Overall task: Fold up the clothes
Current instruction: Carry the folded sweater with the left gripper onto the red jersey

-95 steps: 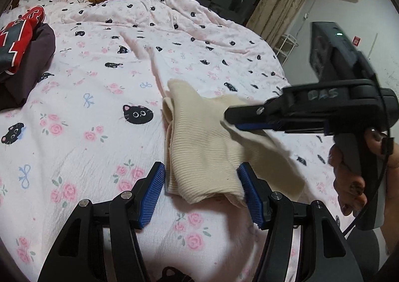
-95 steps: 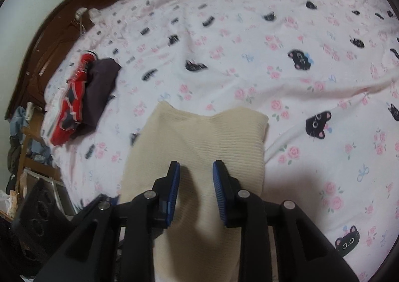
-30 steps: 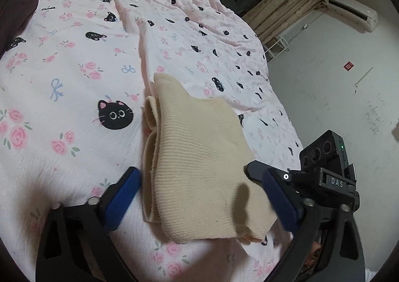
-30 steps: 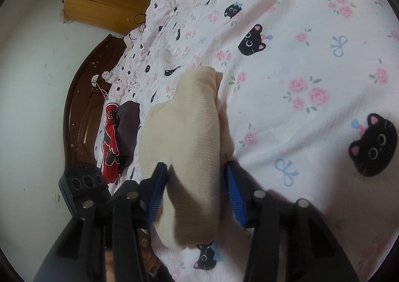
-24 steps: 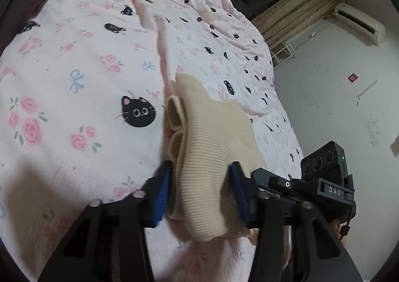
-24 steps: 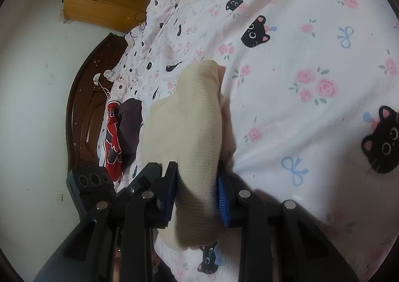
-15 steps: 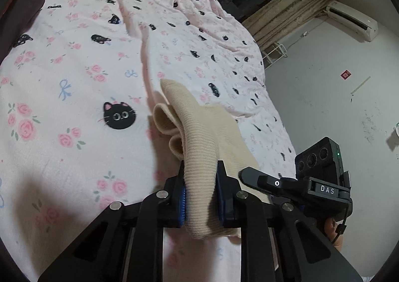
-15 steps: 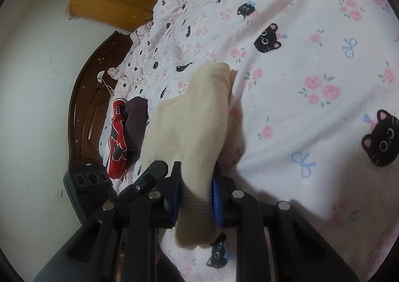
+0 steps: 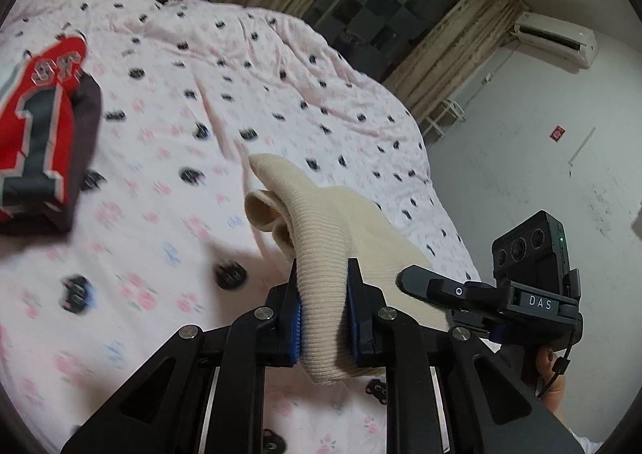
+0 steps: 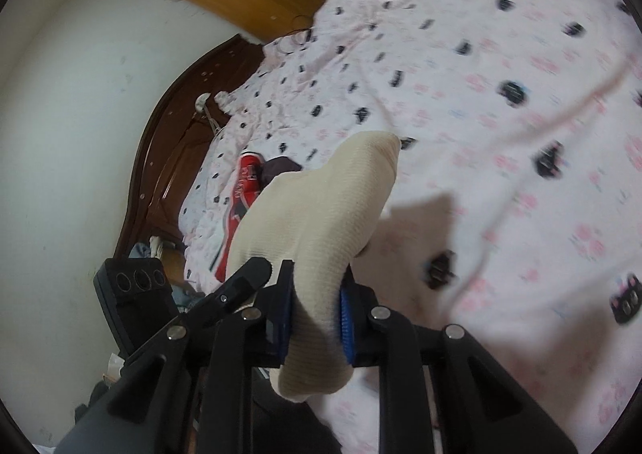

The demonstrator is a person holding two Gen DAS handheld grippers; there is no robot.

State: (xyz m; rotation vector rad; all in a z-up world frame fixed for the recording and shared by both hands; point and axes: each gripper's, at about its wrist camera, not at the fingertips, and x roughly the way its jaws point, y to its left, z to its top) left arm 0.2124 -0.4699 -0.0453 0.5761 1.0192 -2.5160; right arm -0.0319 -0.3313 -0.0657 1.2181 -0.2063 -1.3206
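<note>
cream knit garment, folded, held above the pink bedspread — left gripper and right gripper each clamped on a near edge; risk: loose far layers sagging open and spoiling the fold.

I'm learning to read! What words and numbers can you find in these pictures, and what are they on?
"DAS" on the right gripper, on its black body.
"1" in big dark print on the red jersey.
"SF" or something close above it; too curved to be sure.
The red wall sign is too small to read.
Nothing readable on the beige sweater.
</note>
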